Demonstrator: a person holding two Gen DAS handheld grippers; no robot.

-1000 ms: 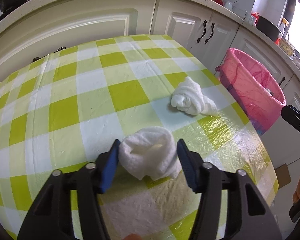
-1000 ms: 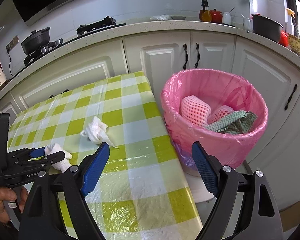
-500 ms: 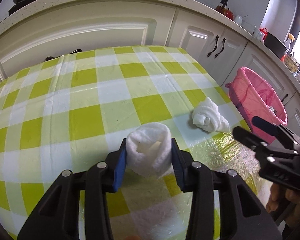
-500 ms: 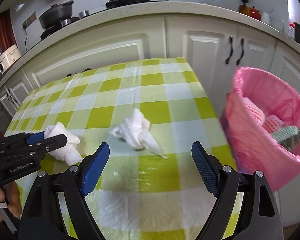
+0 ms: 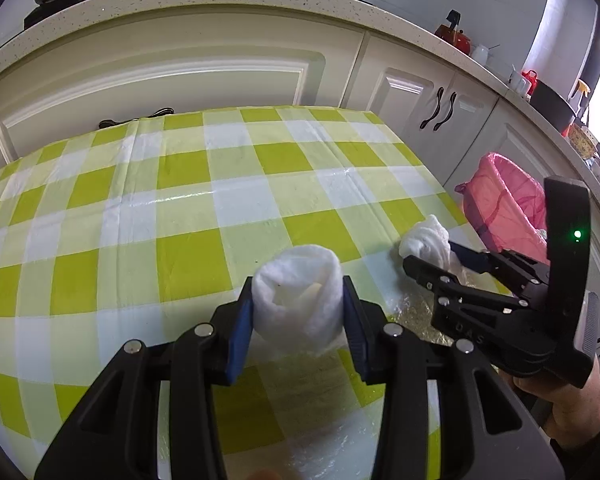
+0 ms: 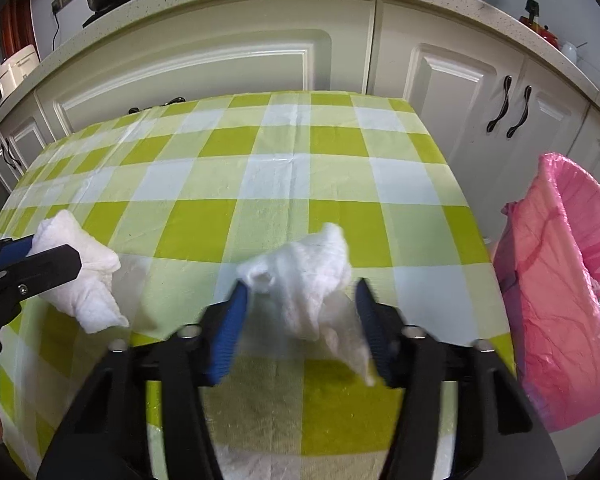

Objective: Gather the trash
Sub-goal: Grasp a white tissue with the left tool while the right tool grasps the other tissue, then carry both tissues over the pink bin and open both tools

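Note:
My left gripper [image 5: 298, 296] is shut on a rolled white tissue wad [image 5: 298, 300], held just above the green checked tablecloth [image 5: 180, 208]. It also shows in the right wrist view [image 6: 80, 276]. My right gripper [image 6: 300, 300] has its jaws around a second crumpled white tissue [image 6: 308, 276] on the table, the blue pads close to its sides, still a little apart. This tissue also shows in the left wrist view [image 5: 426, 240], with the right gripper [image 5: 432, 260] at it. The pink-lined trash bin [image 6: 560, 292] stands right of the table.
White kitchen cabinets [image 6: 228, 64] run behind the table, with a worktop holding pots and a red kettle [image 5: 454, 36]. The bin [image 5: 500, 208] sits on the floor beyond the table's right edge and holds some trash.
My left gripper has closed on the rolled tissue and lifted it slightly. My right gripper has swung from the bin to the second tissue and its jaws have narrowed around it.

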